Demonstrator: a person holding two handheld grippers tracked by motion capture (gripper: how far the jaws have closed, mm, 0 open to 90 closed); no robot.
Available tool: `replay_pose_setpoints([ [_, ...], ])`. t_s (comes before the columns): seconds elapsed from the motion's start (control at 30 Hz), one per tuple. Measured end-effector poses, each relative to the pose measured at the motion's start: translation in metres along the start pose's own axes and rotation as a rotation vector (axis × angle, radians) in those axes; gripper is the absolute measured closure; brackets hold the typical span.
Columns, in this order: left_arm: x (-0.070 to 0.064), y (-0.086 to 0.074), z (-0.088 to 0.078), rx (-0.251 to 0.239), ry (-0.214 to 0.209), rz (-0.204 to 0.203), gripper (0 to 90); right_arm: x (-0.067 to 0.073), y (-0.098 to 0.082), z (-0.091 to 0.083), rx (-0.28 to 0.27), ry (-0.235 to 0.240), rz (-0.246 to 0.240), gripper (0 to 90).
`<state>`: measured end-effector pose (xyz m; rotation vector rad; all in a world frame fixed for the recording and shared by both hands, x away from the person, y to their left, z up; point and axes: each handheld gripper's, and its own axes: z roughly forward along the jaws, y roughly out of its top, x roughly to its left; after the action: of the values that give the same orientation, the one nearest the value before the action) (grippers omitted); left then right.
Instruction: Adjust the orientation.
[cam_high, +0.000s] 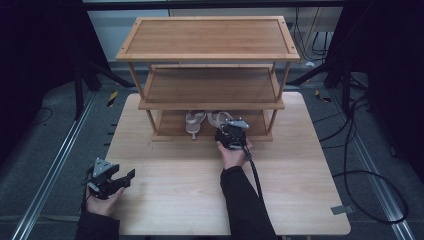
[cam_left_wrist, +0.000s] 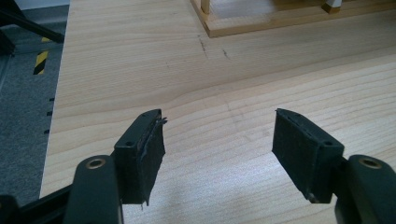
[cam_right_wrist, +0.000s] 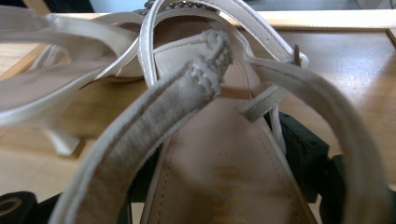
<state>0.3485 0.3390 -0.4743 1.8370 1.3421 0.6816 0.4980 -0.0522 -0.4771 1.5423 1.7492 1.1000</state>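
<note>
While the wooden table lay mostly bare in front of me, the three-tier bamboo rack stood at its far side, its lowest shelf sitting almost on the tabletop, which I judge made it the easy level for sliding shoes in from the front. One pale strappy sandal already lay on that bottom shelf, toe inward, heel toward me. Just to its right, my right gripper held the second sandal by the heel end of its sole, jaws clamped on either side of it, the ankle strap looping loose over the top. That shoe sat at the shelf's front lip, near its mate, the two straps close enough to tangle. Room remained on the shelf to the right, up to the corner post, though the middle shelf hung low overhead. My left gripper rested near the table's front left corner, jaws apart on nothing, well clear of the rack.
</note>
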Motion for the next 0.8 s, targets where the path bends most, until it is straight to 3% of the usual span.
replay_pose_setpoints([
  [0.2,0.001,0.000,0.000,0.000,0.000,0.002,32.7,0.006,0.003,0.019,0.024,-0.031,-0.002,40.7],
  [0.43,0.002,0.000,0.000,0.002,-0.001,0.002,32.7,0.009,0.002,0.027,0.034,-0.078,0.004,40.4],
  [0.67,0.001,-0.001,0.001,0.004,-0.001,0.001,32.7,0.012,0.000,0.031,0.049,-0.090,-0.047,37.9],
  [0.73,0.001,-0.001,0.000,0.005,-0.001,0.004,32.7,0.010,-0.001,0.032,0.045,-0.077,-0.077,29.6],
  [0.8,0.001,-0.001,0.000,0.006,-0.002,0.005,32.6,0.010,0.000,0.030,0.024,-0.062,-0.088,27.2],
])
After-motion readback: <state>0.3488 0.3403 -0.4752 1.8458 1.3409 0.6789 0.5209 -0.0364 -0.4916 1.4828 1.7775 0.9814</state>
